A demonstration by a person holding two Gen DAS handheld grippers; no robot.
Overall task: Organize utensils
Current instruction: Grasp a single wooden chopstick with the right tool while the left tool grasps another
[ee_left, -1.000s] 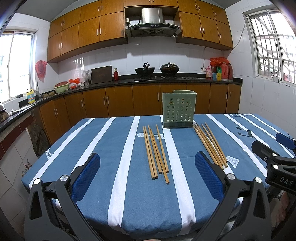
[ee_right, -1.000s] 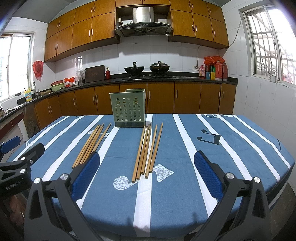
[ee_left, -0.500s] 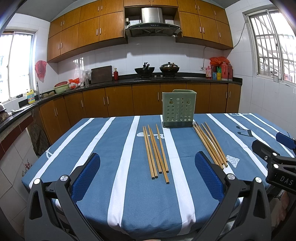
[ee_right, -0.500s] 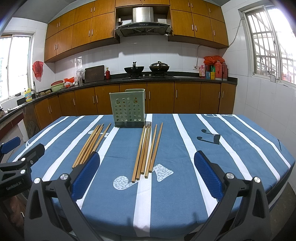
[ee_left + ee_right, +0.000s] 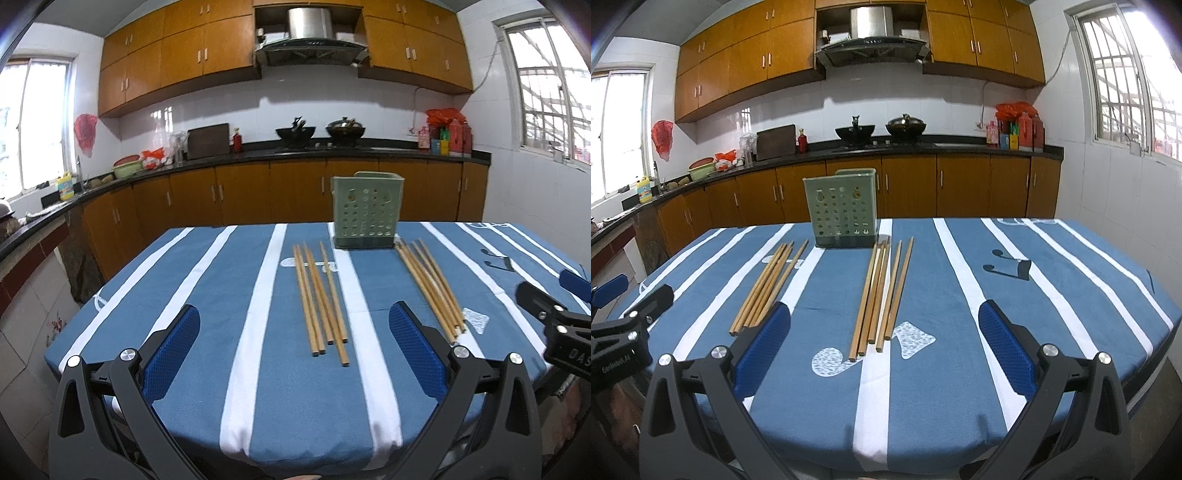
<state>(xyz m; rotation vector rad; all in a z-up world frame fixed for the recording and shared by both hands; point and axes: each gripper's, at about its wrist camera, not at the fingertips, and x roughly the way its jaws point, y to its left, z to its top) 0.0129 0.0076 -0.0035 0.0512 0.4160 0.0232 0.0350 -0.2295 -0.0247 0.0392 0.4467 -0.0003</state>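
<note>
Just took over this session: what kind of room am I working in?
A home kitchen, most likely: range hood over two woks, wooden cabinets, and a dining table with chopsticks.

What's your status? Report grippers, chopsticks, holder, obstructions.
Left gripper open, empty. Right gripper open, empty. Two chopstick bundles flat on tablecloth, green holder upright behind. Nothing in the way.

A pale green holder (image 5: 365, 212) with round holes in its front wall stood upright at the far middle of the table. Two loose groups of wooden chopsticks lay flat in front of it, well apart: the left group (image 5: 322, 301) fanned slightly on the blue cloth, the right group (image 5: 430, 288) started just beside the holder's base and angled outward.
</note>
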